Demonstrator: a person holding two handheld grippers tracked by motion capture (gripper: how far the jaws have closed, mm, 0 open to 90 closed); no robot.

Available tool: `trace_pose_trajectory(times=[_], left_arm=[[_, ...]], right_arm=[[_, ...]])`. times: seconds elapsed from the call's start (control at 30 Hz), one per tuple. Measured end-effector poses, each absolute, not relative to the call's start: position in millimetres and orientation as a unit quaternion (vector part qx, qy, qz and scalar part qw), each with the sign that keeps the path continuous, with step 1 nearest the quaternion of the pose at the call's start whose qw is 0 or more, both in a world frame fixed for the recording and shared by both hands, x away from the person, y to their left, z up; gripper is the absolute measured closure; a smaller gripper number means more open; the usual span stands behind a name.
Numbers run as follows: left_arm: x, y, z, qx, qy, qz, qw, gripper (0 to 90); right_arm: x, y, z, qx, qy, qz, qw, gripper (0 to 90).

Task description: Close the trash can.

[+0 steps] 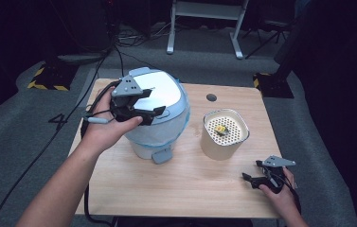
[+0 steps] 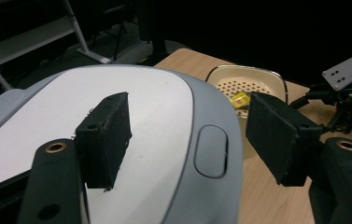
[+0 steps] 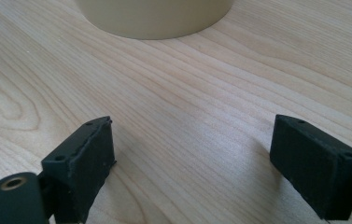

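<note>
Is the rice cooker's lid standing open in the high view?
No, the rice cooker has its white lid shut flat on top, with the left gripper open just above it.

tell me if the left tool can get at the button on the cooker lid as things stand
Probably yes: the left tool hovers open right over the rice cooker, its lid button sits uncovered between the jaws, nothing in between.

One rice cooker (image 1: 159, 113), one perforated container (image 1: 225, 134), perhaps one yellow item (image 1: 220, 129)
</note>
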State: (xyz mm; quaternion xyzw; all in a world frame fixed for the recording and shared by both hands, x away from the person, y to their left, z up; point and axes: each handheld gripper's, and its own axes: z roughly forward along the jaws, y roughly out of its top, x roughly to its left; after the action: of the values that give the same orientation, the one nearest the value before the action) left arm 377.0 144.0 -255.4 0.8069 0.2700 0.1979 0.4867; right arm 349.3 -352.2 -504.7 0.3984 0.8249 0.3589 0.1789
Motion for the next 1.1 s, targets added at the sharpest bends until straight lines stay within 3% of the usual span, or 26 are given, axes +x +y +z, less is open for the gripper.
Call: trace_pose_trajectory(times=[0.53, 1.1], left_arm=[[322, 170, -281, 0.806, 0.265, 0.195, 0.492, 30.0], [319, 194, -345, 0.808, 0.291, 0.188, 0.476, 29.7]], right_arm=[[349, -345, -505, 0.412, 0.819, 0.355, 0.184, 13.0], [350, -345, -505, 0.411, 0.819, 0.356, 0.184, 13.0]])
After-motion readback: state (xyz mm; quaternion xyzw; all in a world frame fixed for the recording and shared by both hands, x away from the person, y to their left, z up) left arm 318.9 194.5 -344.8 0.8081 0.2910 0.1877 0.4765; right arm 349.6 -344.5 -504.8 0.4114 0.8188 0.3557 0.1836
